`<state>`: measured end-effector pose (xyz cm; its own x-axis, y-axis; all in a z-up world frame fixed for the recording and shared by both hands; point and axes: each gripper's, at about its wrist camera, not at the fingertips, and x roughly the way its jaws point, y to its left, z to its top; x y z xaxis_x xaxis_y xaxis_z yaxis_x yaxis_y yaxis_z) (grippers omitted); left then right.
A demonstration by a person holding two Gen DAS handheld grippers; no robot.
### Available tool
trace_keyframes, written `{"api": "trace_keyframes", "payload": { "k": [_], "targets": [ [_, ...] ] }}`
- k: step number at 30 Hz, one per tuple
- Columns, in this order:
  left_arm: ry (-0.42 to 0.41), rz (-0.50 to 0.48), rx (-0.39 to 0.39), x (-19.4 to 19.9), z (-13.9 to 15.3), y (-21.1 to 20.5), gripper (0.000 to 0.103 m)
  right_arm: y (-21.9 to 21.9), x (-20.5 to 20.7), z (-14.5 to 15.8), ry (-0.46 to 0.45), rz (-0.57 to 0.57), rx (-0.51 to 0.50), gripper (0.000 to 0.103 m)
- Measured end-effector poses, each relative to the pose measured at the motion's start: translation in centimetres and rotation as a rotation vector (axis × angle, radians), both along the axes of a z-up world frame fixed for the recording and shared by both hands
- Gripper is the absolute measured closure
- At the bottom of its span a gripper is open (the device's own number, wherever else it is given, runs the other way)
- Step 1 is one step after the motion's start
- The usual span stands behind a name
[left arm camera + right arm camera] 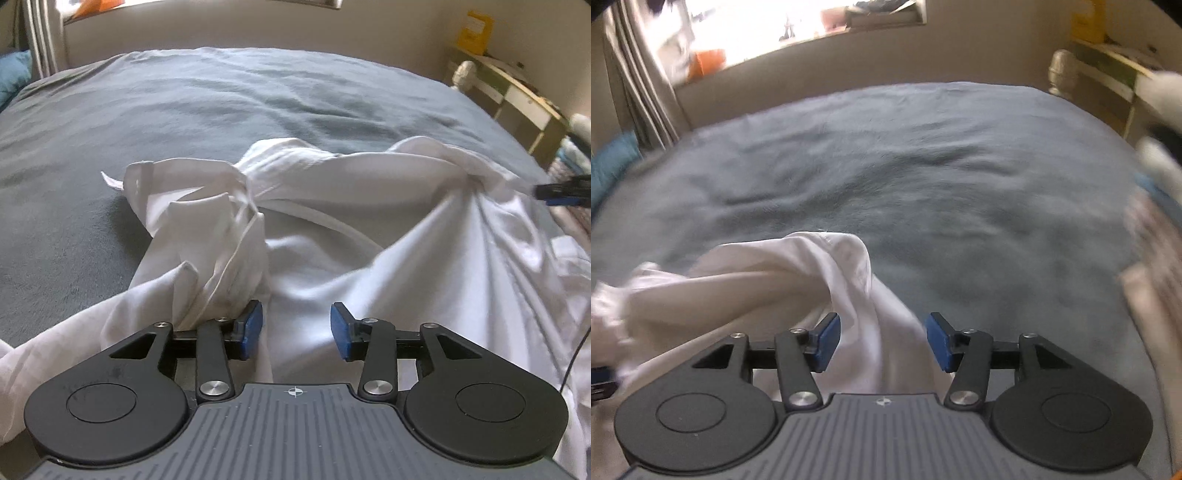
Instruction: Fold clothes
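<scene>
White shirt (332, 258): we see it crumpled on the grey bed (184, 110); left hand-held gripper (297, 328) and right hand-held gripper (882, 341) both parted, cloth loose between the pads, unpinched.

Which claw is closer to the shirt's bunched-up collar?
Left. The left claw sits open just below the collar, with cloth against its left pad. The right claw is open over the shirt's far right side.

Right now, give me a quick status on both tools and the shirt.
Left tool open, right tool open, cloth between the pads but not pinched. White shirt bunched and unfolded on grey bedspread. Nothing in the way.
</scene>
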<state>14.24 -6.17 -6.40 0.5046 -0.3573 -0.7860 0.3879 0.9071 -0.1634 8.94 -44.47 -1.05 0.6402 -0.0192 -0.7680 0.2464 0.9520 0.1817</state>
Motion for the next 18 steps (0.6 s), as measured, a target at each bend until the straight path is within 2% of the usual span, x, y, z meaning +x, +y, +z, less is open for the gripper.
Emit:
{"api": "trace_keyframes", "payload": {
  "k": [3,6,10,14,16,18],
  "targets": [
    [-0.005,-0.041,-0.008,-1.7,1.3,-0.4,0.062,-1.0,-6.3,2.8,-0.044,-0.021,0.097,0.04],
    [-0.014,-0.097,-0.002,-4.0,2.9,-0.9,0.059,-1.8,-12.0,3.9,-0.02,-0.043,0.224,0.033],
    [0.029,-0.193,0.011,-8.3,4.1,-1.6,0.056,-1.2,-16.9,0.3,0.123,-0.086,0.328,0.03],
    [0.093,-0.297,0.023,-13.8,3.6,-2.3,0.056,1.6,-18.7,-4.3,0.242,-0.107,0.211,0.031],
    [0.098,-0.336,0.04,-16.2,3.1,-2.6,0.056,3.3,-18.9,-5.7,0.26,-0.096,0.142,0.03],
    [0.101,-0.361,0.065,-18.0,2.4,-2.4,0.056,5.3,-18.9,-6.0,0.241,-0.049,0.058,0.03]
  ]
}}
